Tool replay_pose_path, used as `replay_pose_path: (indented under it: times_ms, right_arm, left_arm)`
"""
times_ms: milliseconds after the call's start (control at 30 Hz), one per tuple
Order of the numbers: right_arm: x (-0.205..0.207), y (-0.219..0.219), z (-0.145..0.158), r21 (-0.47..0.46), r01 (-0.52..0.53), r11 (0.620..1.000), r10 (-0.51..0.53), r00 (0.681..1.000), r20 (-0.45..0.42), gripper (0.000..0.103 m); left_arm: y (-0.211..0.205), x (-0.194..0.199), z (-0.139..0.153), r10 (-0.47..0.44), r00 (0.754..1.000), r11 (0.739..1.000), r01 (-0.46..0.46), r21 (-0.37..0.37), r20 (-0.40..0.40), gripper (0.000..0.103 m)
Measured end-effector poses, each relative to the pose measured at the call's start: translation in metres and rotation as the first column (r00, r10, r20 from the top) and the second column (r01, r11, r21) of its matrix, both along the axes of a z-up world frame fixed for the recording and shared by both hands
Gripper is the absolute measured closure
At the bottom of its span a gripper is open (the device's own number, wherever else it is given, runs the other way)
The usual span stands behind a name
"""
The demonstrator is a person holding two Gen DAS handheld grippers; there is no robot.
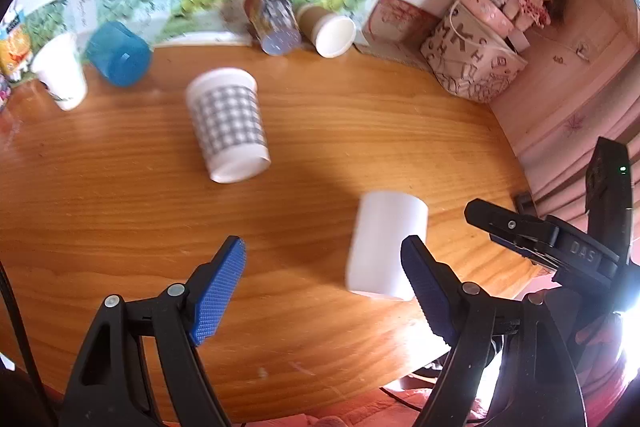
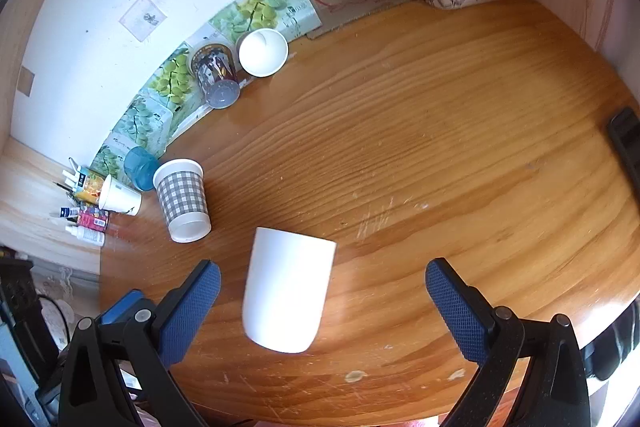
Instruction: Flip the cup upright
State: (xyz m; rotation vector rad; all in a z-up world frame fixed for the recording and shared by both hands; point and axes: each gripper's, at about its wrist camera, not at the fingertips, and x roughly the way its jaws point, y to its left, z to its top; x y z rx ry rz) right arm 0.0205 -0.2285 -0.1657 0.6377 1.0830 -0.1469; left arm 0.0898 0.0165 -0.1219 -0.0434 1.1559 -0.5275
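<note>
A plain white cup (image 2: 287, 293) lies on its side on the wooden table (image 2: 440, 155), rounded base toward the camera, between my right gripper's open blue pads and untouched. My right gripper (image 2: 322, 301) is open and empty. In the left wrist view the white cup (image 1: 386, 245) lies just behind the right blue finger (image 1: 428, 287). My left gripper (image 1: 322, 283) is open and empty, hovering over the table. The right gripper's black body (image 1: 560, 247) shows at the right.
A grey checked cup (image 1: 228, 123) (image 2: 182, 201) lies on its side mid-table. Along the back wall lie a blue cup (image 1: 118, 53), a small white cup (image 1: 60, 77), a patterned cup (image 1: 272, 19) and a brown paper cup (image 1: 328, 29). A printed bag (image 1: 472, 63) stands at the back right.
</note>
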Motion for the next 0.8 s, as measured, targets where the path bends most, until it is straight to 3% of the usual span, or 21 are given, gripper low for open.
replay_pose_path:
  times_ms: [167, 367, 800]
  right_arm:
    - [0.007, 0.010, -0.010, 0.033, 0.038, 0.999, -0.036, 0.999, -0.038, 0.000]
    - [0.019, 0.025, -0.021, 0.020, 0.054, 0.998, -0.053, 0.996, -0.068, 0.003]
    - [0.045, 0.042, -0.047, -0.018, 0.094, 0.995, -0.096, 0.982, -0.161, 0.008]
  left_arm:
    - [0.027, -0.001, 0.026, 0.023, 0.992, 1.000, -0.020, -0.022, 0.125, 0.020]
    - [0.043, 0.001, 0.051, -0.012, 0.963, 0.999, 0.024, -0.041, 0.271, 0.020]
    - [0.039, 0.011, 0.065, -0.159, 0.919, 0.982, 0.186, -0.043, 0.361, 0.020]
